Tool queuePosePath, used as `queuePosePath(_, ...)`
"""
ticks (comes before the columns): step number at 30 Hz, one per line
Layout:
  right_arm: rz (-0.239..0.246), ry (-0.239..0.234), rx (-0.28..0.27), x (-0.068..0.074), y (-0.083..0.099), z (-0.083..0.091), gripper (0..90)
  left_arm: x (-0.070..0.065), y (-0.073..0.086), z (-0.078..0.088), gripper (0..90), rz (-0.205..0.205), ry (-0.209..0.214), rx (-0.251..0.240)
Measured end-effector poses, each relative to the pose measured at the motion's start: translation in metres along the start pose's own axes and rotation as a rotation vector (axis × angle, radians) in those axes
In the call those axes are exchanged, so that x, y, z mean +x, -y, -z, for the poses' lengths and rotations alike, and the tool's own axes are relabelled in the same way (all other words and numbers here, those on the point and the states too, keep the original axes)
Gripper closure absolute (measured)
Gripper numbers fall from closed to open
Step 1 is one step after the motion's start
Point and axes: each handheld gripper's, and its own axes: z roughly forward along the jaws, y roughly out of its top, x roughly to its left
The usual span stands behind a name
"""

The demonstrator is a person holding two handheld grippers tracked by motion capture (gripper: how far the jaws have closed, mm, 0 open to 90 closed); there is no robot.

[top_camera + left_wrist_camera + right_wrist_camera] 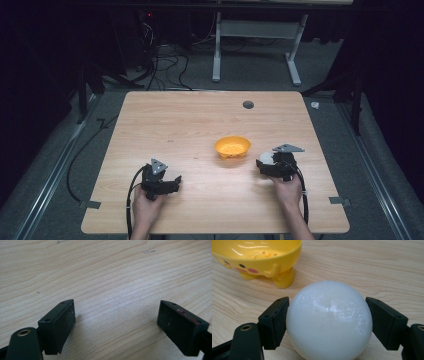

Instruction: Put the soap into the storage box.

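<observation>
A yellow bowl (232, 147) with a chick face and small feet stands right of the table's centre; it also appears at the top left of the right gripper view (262, 257). A smooth white ball (329, 320) sits between the jaws of my right gripper (328, 315), which press on both its sides just above the wood. From above, the ball (264, 159) and right gripper (267, 164) are just right of the bowl. My left gripper (172, 182) rests low at the front left; its jaws (116, 320) stand wide apart over bare wood.
The wooden table (200, 115) has a grey round grommet (248, 104) near its far edge. Tape tabs mark the front left (90, 204) and front right (340, 200) edges. Beyond the table are floor cables (165, 65) and a white desk frame (255, 30).
</observation>
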Motion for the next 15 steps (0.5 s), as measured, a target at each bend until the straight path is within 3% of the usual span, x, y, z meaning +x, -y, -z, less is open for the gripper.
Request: queuePosePath(15,0.039,-0.025,-0.046,0.009,-0.012,0.019,23.3,0.000,0.000,0.000,15.4,0.000,0.000,0.000)
